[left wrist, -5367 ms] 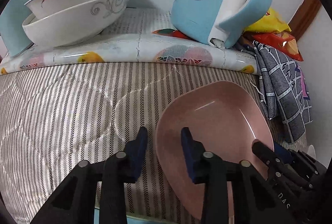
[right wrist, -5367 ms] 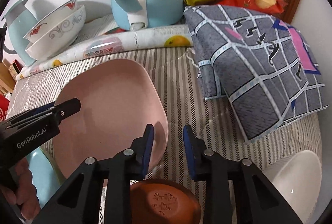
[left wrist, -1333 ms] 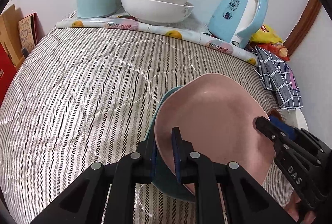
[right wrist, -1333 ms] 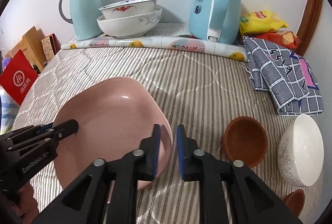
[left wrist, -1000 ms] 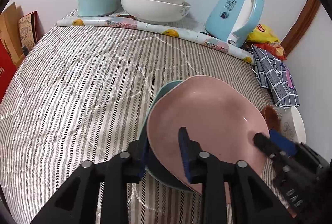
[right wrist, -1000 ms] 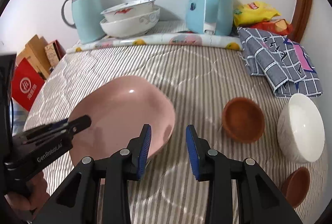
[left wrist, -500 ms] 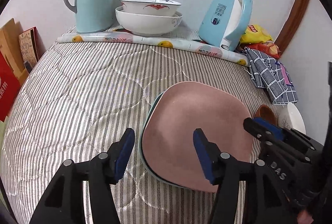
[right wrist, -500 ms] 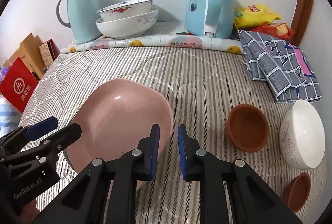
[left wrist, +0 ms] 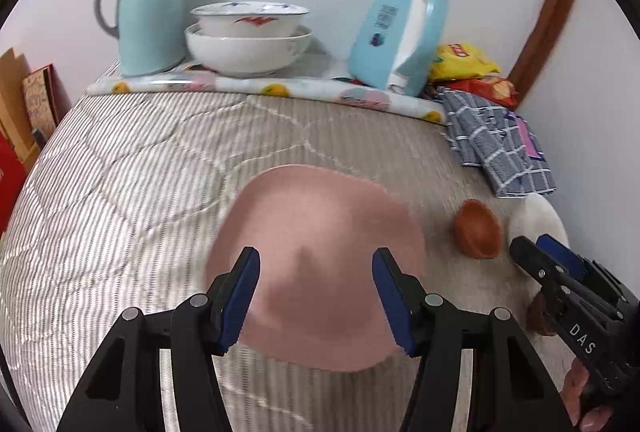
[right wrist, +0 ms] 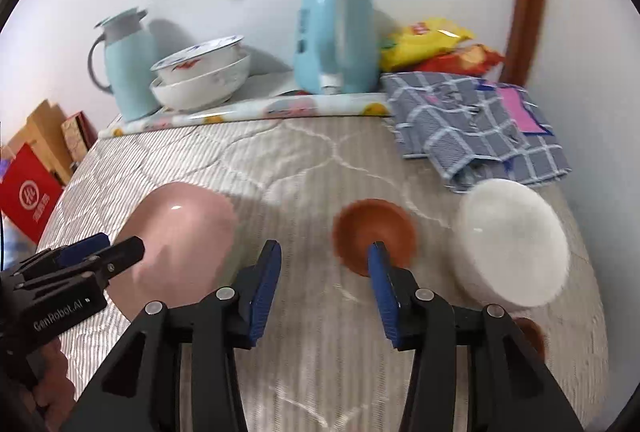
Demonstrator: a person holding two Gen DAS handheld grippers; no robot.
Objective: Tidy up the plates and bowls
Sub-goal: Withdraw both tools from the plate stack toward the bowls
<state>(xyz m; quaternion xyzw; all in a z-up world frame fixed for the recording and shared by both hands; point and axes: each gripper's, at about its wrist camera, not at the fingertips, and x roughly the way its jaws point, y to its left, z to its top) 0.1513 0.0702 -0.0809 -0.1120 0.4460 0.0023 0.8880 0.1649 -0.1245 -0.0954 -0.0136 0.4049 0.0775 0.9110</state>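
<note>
- Left wrist view: the left tool (left wrist: 314,298) hangs over the pink plate (left wrist: 316,264) with its jaws spread wide and nothing between the pads; the plate lies flat on the striped bed cover (left wrist: 120,191), near the middle of the bed.
- Right wrist view: the right tool (right wrist: 324,284) is opening, empty, above bare cover between the pink plate and the brown bowl (right wrist: 374,232).
- A white bowl (right wrist: 514,244) lies tipped toward the bed's right edge, just beside the brown bowl; another small brown bowl (right wrist: 530,332) peeks out nearer the front right.
- Two large white bowls (left wrist: 248,39) sit nested at the far edge.
- Handling, as a judgement: the glossy bowls look rigid, slippery and likely breakable, and light enough for one tool. Pinch across a rim wall, one pad inside and one outside; the soft bedding may let them rock.
</note>
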